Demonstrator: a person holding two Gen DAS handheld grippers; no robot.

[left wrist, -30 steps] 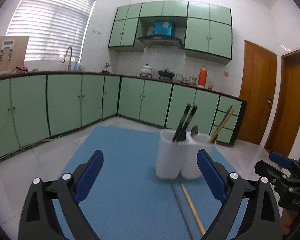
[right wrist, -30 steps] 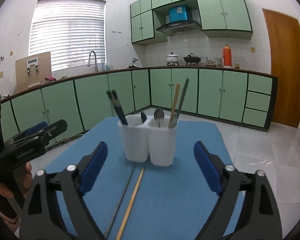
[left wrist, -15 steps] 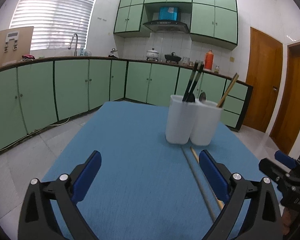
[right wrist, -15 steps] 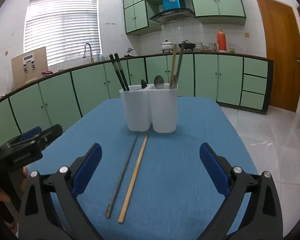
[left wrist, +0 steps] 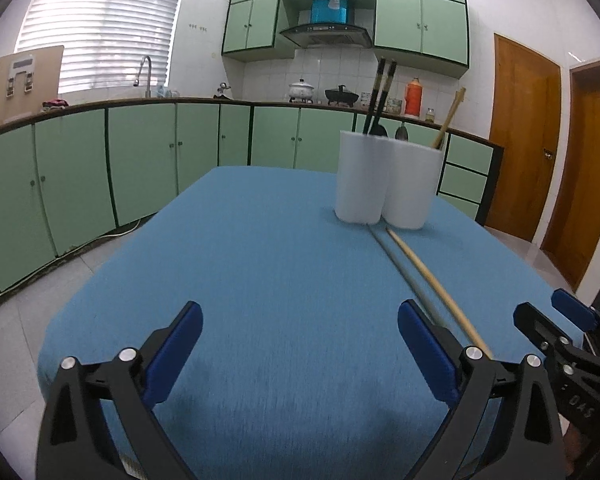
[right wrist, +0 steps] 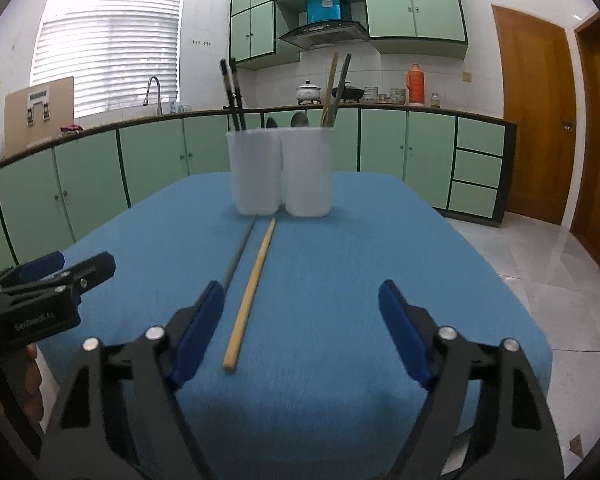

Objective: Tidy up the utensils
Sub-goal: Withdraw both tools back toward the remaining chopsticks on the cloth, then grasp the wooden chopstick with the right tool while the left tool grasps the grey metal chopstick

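Pale wooden chopstick (right wrist: 252, 292) beside thin grey chopstick (right wrist: 240, 254), flat on blue cloth (right wrist: 340, 280)

A blue-covered table (right wrist: 380, 280) bears a white twin-cup holder (right wrist: 280, 172), a wooden chopstick (right wrist: 252, 288) and a grey chopstick (right wrist: 240, 252).

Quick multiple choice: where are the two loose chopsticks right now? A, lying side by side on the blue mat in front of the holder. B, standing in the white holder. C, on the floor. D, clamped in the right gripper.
A: the wooden chopstick and the grey chopstick lie flat, side by side, on the blue mat in front of the white holder, with neither gripper touching them.
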